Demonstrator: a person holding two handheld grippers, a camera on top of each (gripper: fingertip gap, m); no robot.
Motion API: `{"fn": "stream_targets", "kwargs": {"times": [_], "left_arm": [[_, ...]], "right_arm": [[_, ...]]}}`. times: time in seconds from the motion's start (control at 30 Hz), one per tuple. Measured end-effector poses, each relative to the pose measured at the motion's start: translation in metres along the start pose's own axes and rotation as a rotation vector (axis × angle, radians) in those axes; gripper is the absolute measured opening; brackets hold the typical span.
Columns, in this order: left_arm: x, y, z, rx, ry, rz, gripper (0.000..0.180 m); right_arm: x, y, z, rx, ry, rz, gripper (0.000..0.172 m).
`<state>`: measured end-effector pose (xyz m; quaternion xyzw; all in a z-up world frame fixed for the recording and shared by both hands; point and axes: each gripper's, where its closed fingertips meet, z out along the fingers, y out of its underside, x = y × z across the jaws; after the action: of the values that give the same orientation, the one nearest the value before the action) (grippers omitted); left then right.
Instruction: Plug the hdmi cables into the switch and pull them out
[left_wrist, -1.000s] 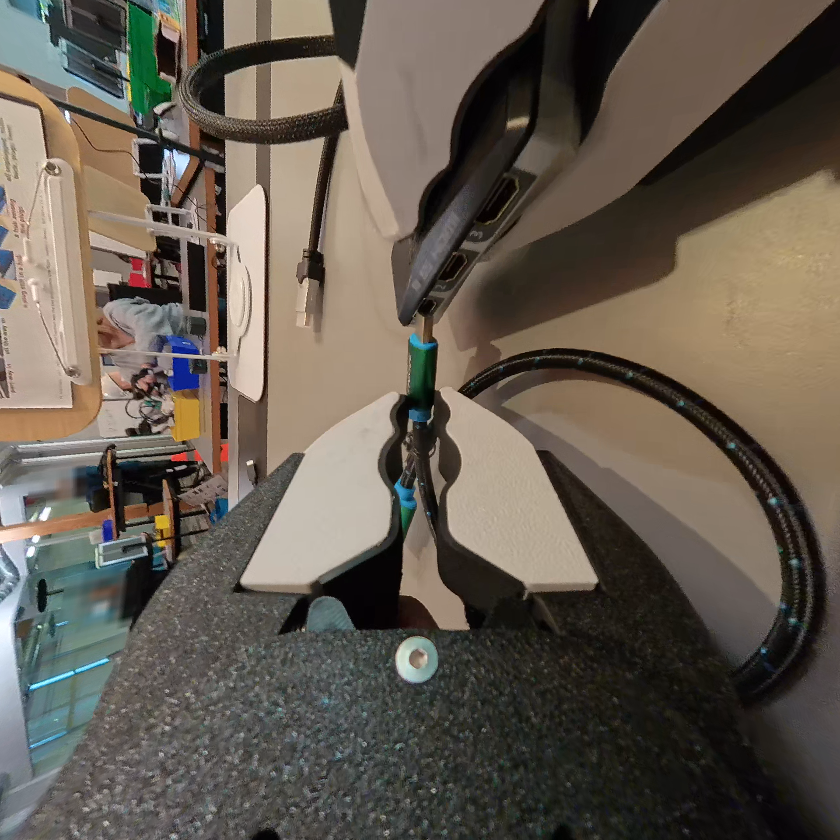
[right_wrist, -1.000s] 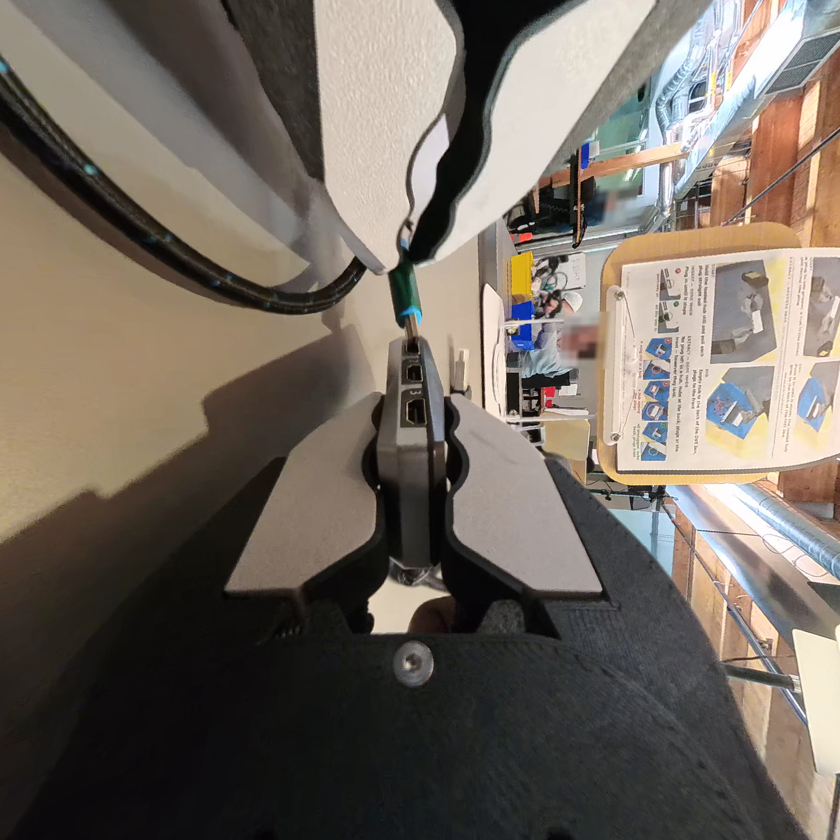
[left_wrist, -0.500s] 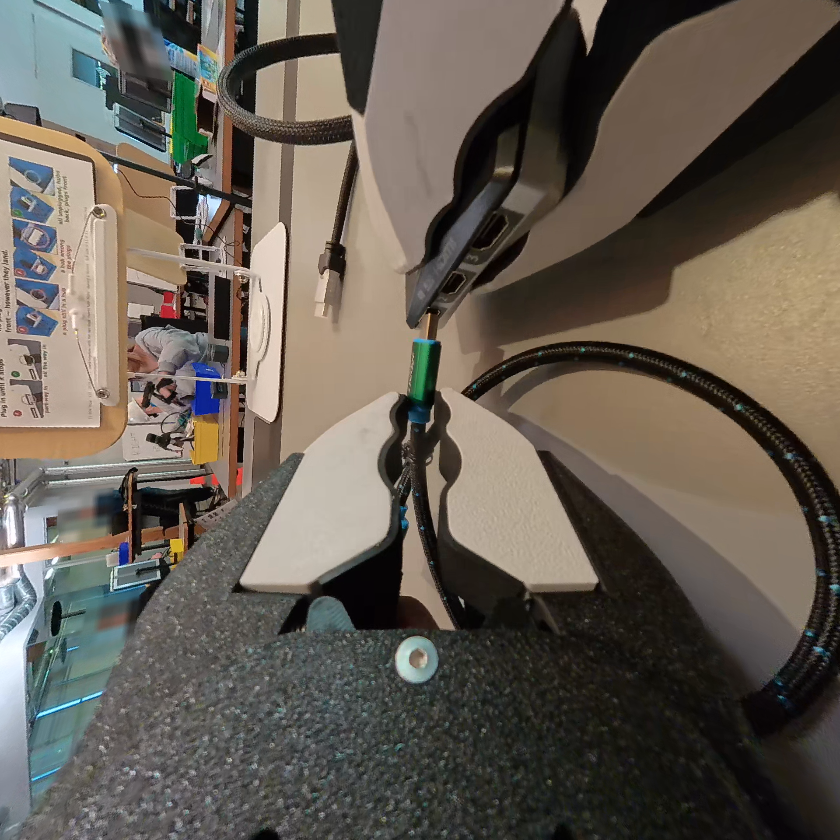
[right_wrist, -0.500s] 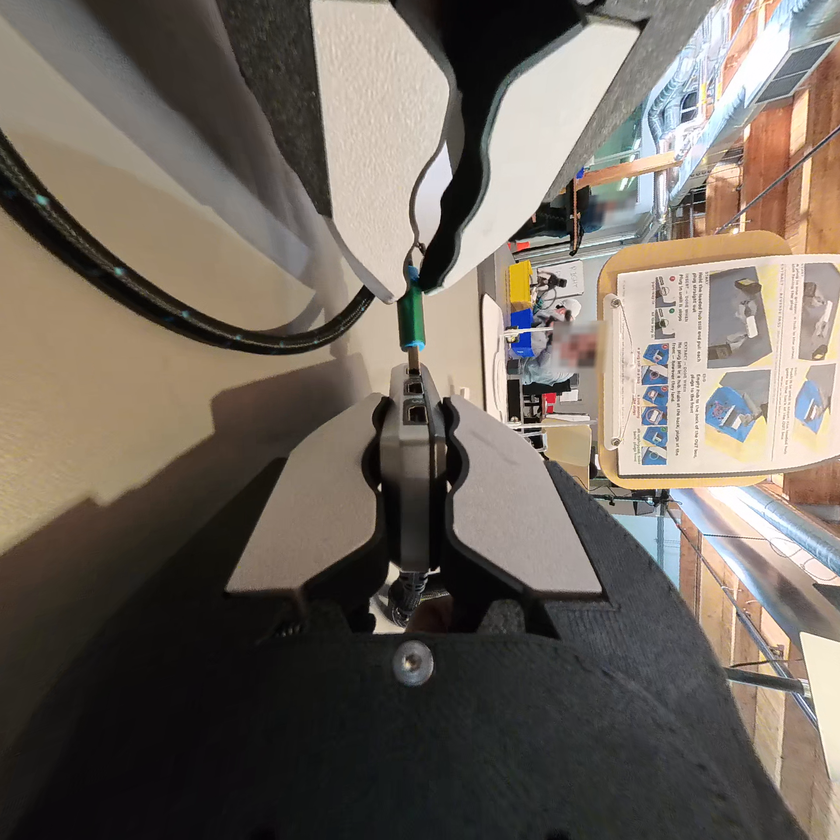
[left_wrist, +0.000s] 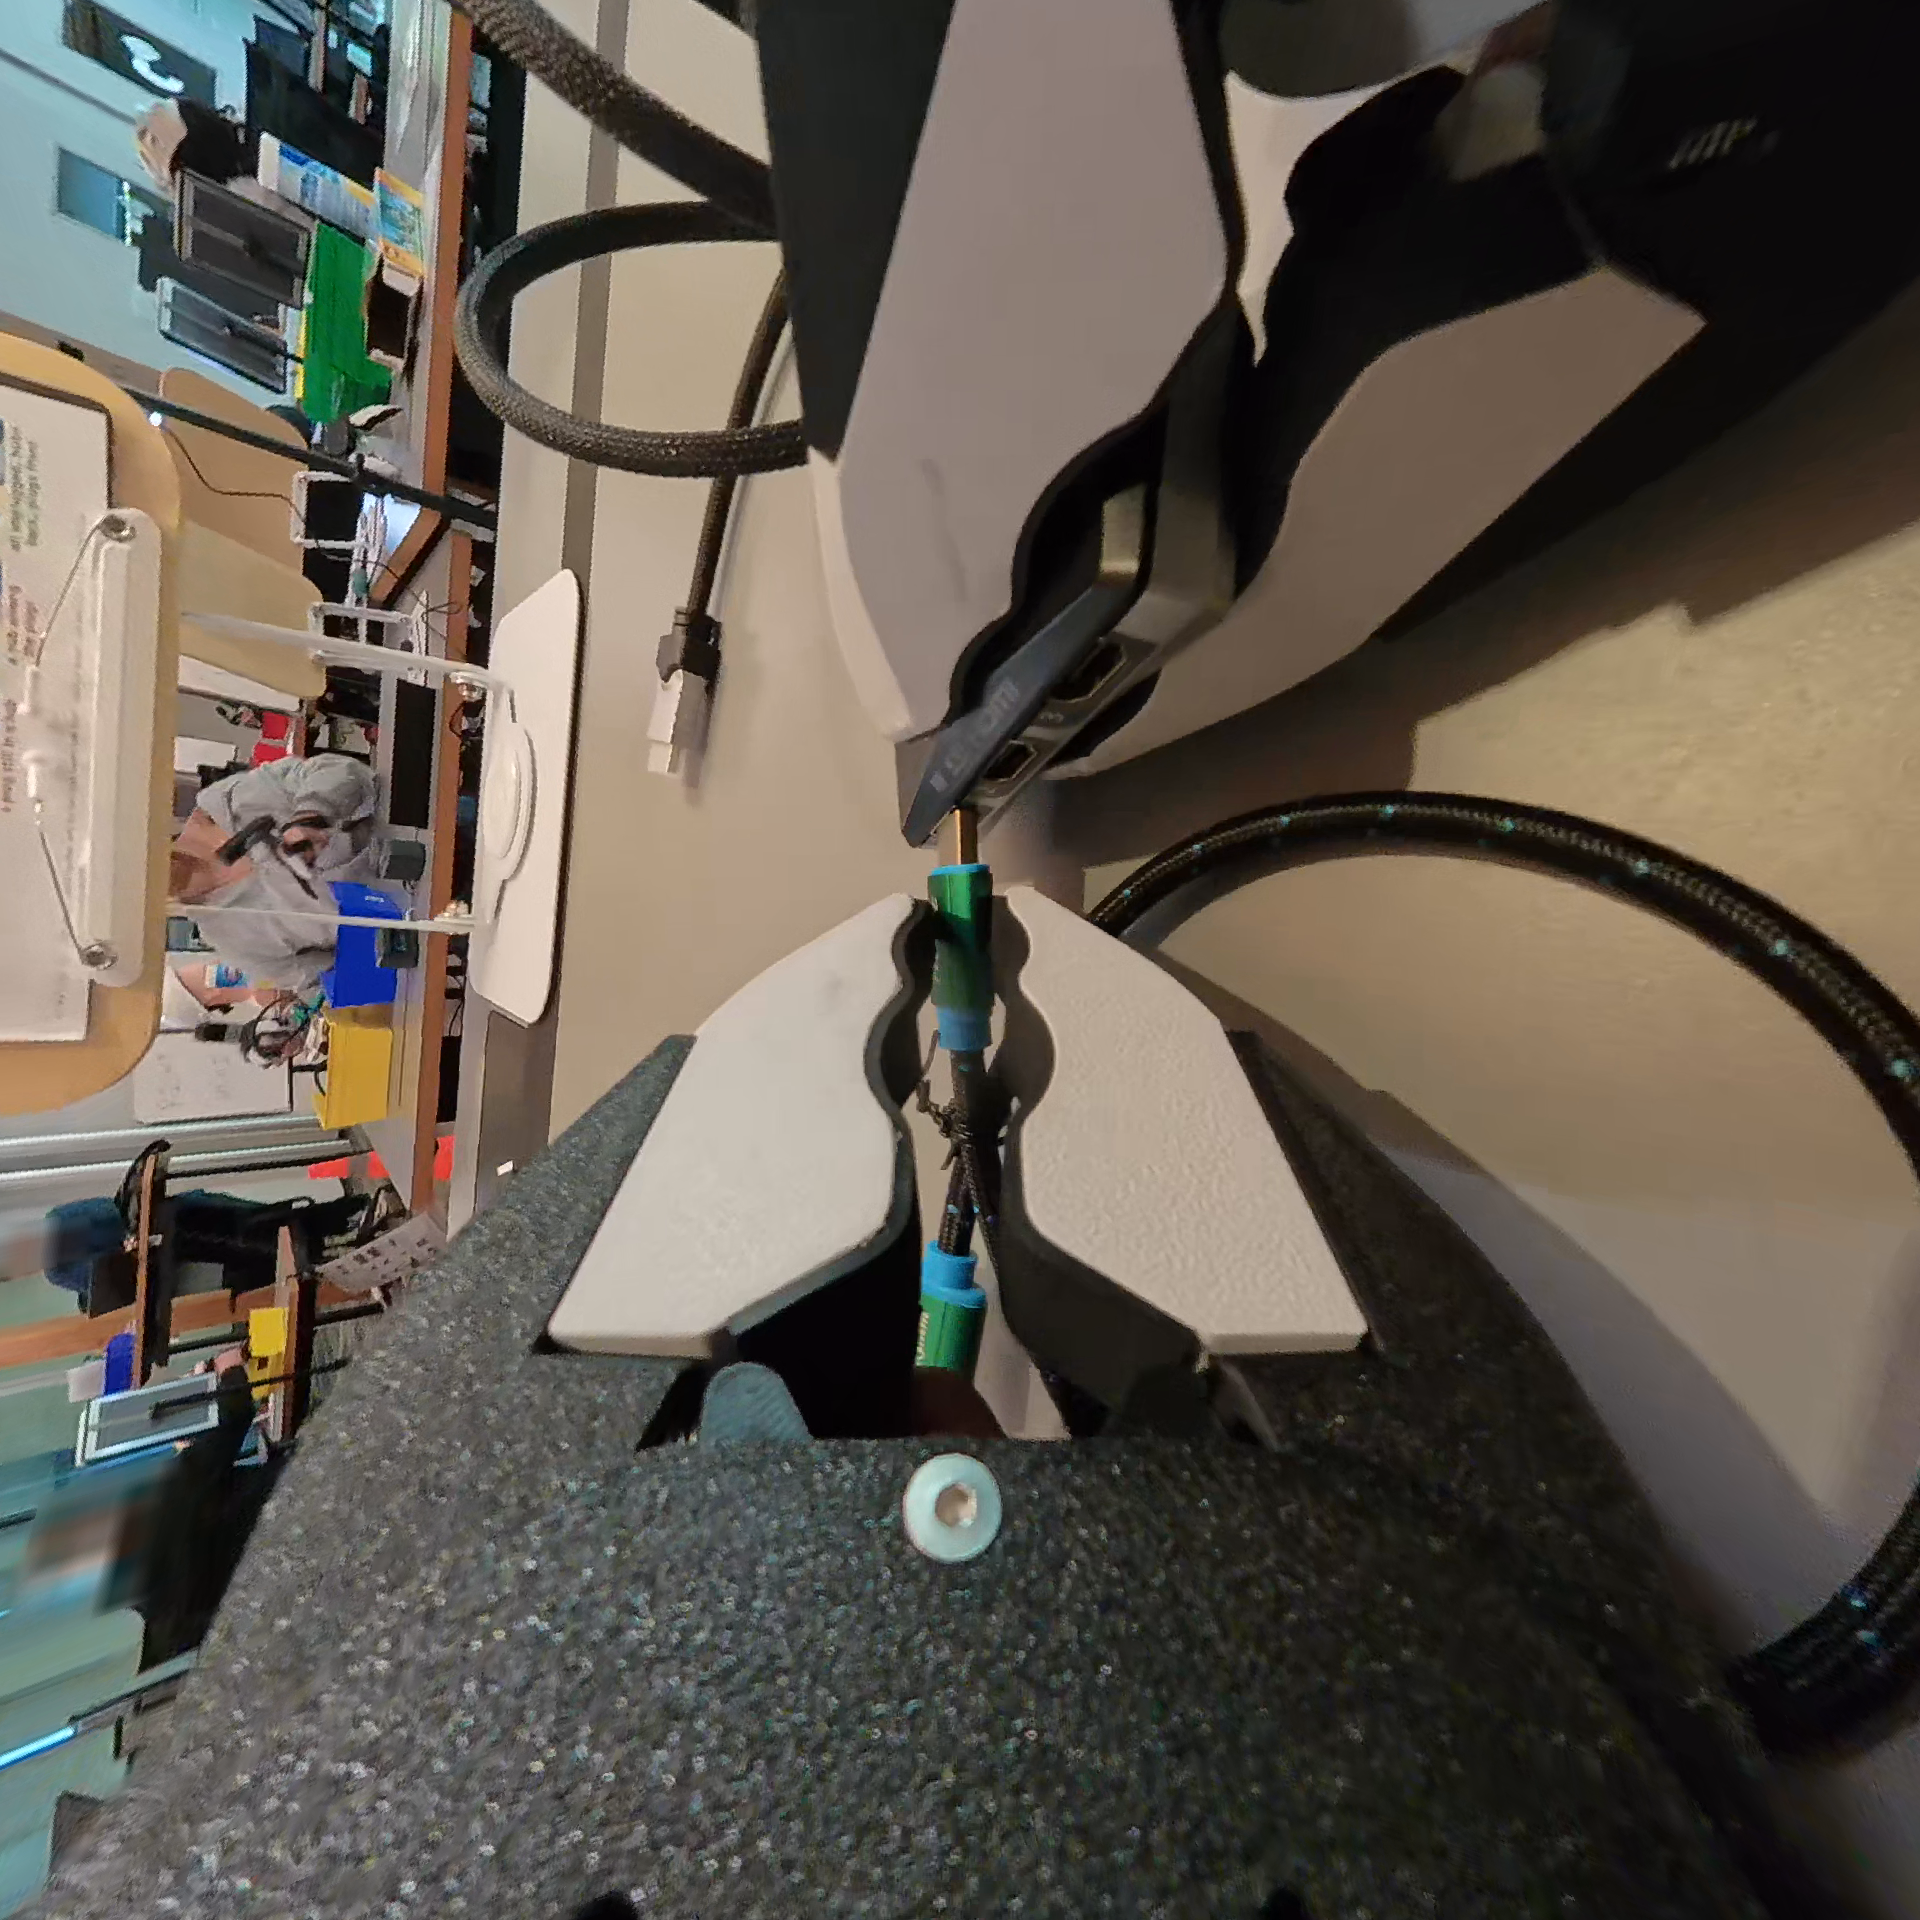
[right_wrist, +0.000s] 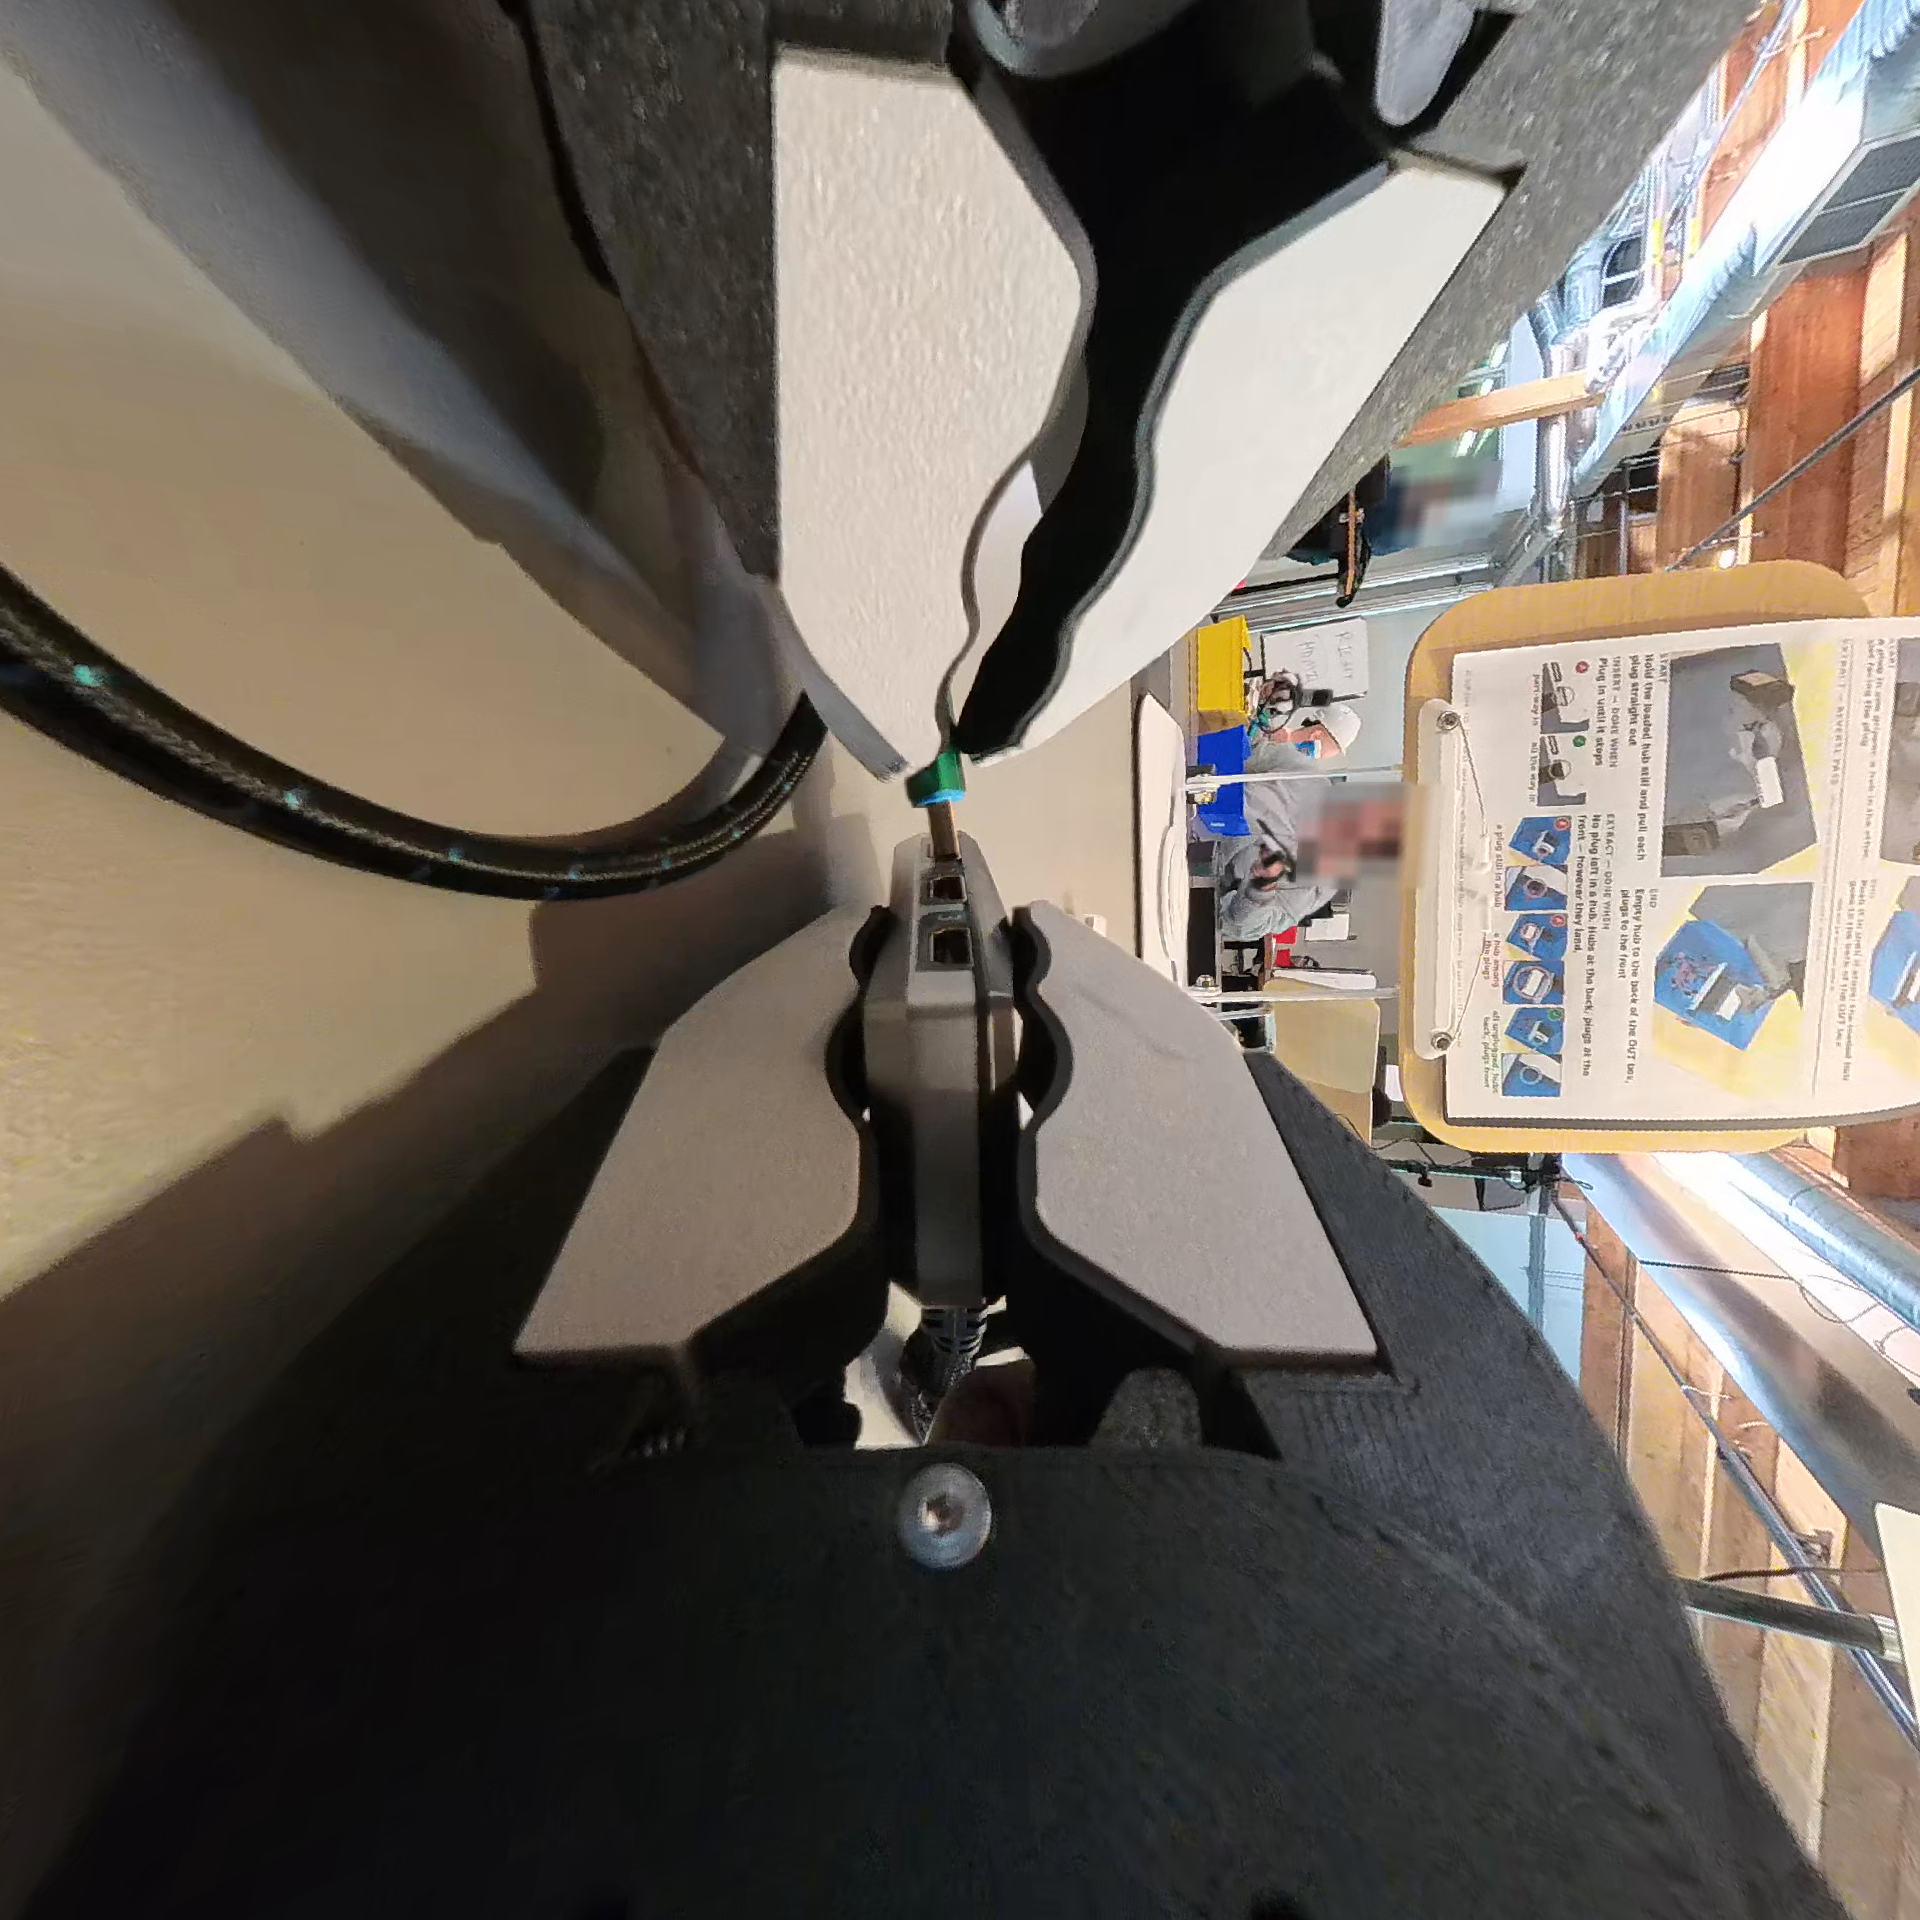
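Green plug (left_wrist: 961, 940) with a blue collar, clamped between the grey fingers (left_wrist: 800, 1091) of the left gripper (left_wrist: 961, 914); both pads press its sides, and its metal tip projects just beyond the fingertips. That tip sits in the end port of a dark grey hub (right_wrist: 935, 1039), itself pinched flat between the two pads of the right gripper (right_wrist: 940, 925), whose jaws stand narrow on the hub's body. Part of the metal tip shows between the plug's collar and the hub's edge, so the plug appears only partly seated. Two further ports on the hub, nearer the right fingertips, stand vacant. Behind the left fingers a black braided cable (left_wrist: 1558, 862) with blue flecks loops away from the plug over the beige table (left_wrist: 1662, 1039). Beyond the fingertips lie a second black cable with a white plug (left_wrist: 675, 717), and farther off an instruction sheet on a wooden board (right_wrist: 1662, 873).
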<state>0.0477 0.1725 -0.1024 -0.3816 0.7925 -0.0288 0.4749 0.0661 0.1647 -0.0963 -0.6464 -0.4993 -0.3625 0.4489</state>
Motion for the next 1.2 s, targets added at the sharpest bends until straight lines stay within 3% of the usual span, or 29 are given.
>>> {"fn": "stream_targets", "kwargs": {"times": [0.27, 0.4, 0.63, 0.77, 0.9, 1.03, 1.2], "left_arm": [[0.004, 0.001, 0.001, -0.057, -0.004, 0.044, 0.01], [0.008, 0.0, 0.001, 0.009, 0.097, -0.105, 0.01], [0.008, -0.002, 0.003, 0.037, 0.138, -0.175, 0.011], [0.0, -0.001, -0.003, 0.088, 0.182, -0.292, 0.031], [-0.001, 0.015, -0.009, 0.043, 0.252, -0.331, 0.035], [0.006, 0.028, -0.009, -0.003, 0.337, -0.398, 0.034], [0.018, 0.023, -0.007, 0.036, 0.428, -0.471, 0.019]], "right_arm": [[-0.003, -0.003, -0.002, 0.004, -0.01, -0.009, 0.021], [-0.007, -0.008, -0.003, 0.043, -0.035, 0.009, 0.021], [-0.006, -0.009, -0.003, 0.049, -0.042, 0.006, 0.022], [-0.008, -0.014, -0.005, 0.072, -0.052, 0.004, 0.022], [-0.007, -0.014, -0.005, 0.079, -0.053, 0.007, 0.022], [-0.005, -0.017, -0.006, 0.092, -0.043, 0.006, 0.022], [-0.007, -0.017, -0.006, 0.092, -0.044, -0.003, 0.022]]}}
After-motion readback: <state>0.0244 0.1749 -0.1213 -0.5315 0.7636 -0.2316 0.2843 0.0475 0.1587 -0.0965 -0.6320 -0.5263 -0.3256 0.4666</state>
